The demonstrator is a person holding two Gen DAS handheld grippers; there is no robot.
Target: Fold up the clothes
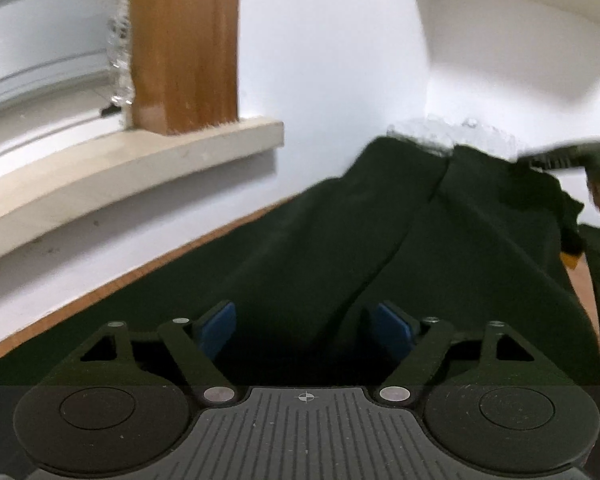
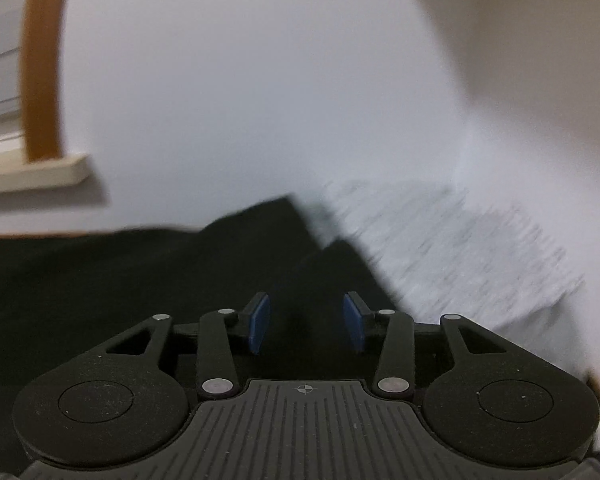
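A dark garment point(image 1: 380, 240) lies heaped on the wooden table point(image 1: 100, 292), rising to a ridge at the far right. My left gripper point(image 1: 306, 332) hovers over its near part with the blue pads point(image 1: 216, 332) wide apart and nothing pinched: open. In the right wrist view the same dark garment point(image 2: 140, 280) fills the lower left, with a folded corner pointing up. My right gripper point(image 2: 306, 322) stands above it, its blue pads point(image 2: 259, 322) partly apart and no cloth gripped between them. A blurred dark tool point(image 1: 560, 156) reaches in over the garment's far edge.
A white wall runs behind the table. A pale window sill point(image 1: 140, 160) and a brown wooden frame point(image 1: 184, 40) stand at the left. A white shelf point(image 1: 520, 20) hangs at the upper right. A pale, fuzzy cloth point(image 2: 460, 248) lies right of the garment.
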